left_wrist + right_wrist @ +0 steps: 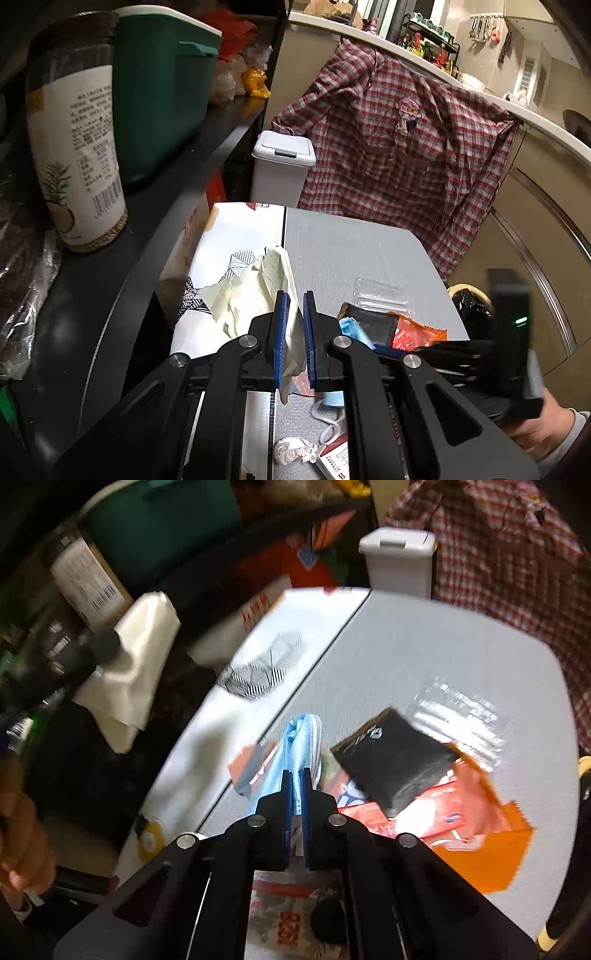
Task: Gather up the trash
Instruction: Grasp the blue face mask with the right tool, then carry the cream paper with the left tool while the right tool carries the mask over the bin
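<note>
My left gripper (293, 299) is shut on a crumpled sheet of cream lined paper (247, 295) and holds it above the table's left side. The right wrist view shows that paper (136, 653) hanging at the left. My right gripper (296, 775) is shut on a light blue face mask (301, 738), just above the grey table (424, 646). A black pouch (395, 760) lies on orange and red wrappers (487, 849) to the right of the mask. A clear plastic wrapper (380, 293) lies further back, and a white tissue ball (295, 448) sits at the near edge.
A white lidded bin (282, 162) stands behind the table beside a hanging checked shirt (399, 147). A dark shelf (110, 258) on the left carries a labelled jar (77, 147) and a green box (162, 96). A black-lined basket (471, 306) sits at the table's right.
</note>
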`<state>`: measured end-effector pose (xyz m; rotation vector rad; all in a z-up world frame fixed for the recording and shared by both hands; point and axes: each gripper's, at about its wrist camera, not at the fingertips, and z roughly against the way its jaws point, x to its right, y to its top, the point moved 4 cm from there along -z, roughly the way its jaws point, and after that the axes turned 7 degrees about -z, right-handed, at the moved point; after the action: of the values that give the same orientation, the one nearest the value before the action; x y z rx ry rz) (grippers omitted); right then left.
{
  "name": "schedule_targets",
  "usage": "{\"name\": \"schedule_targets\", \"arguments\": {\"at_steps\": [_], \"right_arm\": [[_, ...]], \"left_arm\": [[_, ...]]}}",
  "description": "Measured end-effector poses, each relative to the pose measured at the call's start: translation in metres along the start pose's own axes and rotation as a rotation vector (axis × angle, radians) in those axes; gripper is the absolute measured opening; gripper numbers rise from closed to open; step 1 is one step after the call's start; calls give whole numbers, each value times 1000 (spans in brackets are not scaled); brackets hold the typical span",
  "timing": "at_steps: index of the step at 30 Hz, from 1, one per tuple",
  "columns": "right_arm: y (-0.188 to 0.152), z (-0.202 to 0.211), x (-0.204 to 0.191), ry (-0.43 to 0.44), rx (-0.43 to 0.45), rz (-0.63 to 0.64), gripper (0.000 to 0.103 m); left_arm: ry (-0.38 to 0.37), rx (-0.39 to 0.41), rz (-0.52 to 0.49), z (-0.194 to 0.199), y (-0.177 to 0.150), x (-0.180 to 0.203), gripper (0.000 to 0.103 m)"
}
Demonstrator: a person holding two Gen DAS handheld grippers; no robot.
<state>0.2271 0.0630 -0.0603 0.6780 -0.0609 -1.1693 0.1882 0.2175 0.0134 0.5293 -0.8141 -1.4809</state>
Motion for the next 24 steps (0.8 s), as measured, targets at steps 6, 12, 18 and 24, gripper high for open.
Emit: {"name": "schedule_targets", "arguments": {"at_steps": [6,12,18,24], "right_arm": [[8,65,2,-4,119,7,4],[2,132,20,-33,237,-1,4],[-15,192,51,-98,355,-10,4],[-35,235,87,-178,434,-12,4]], "left_arm": [[-2,20,-3,11,1,5,9],[-5,39,-21,22,2,19,9],[-12,71,-48,35,3,38,9],[-20,96,-72,42,5,62,9]]}}
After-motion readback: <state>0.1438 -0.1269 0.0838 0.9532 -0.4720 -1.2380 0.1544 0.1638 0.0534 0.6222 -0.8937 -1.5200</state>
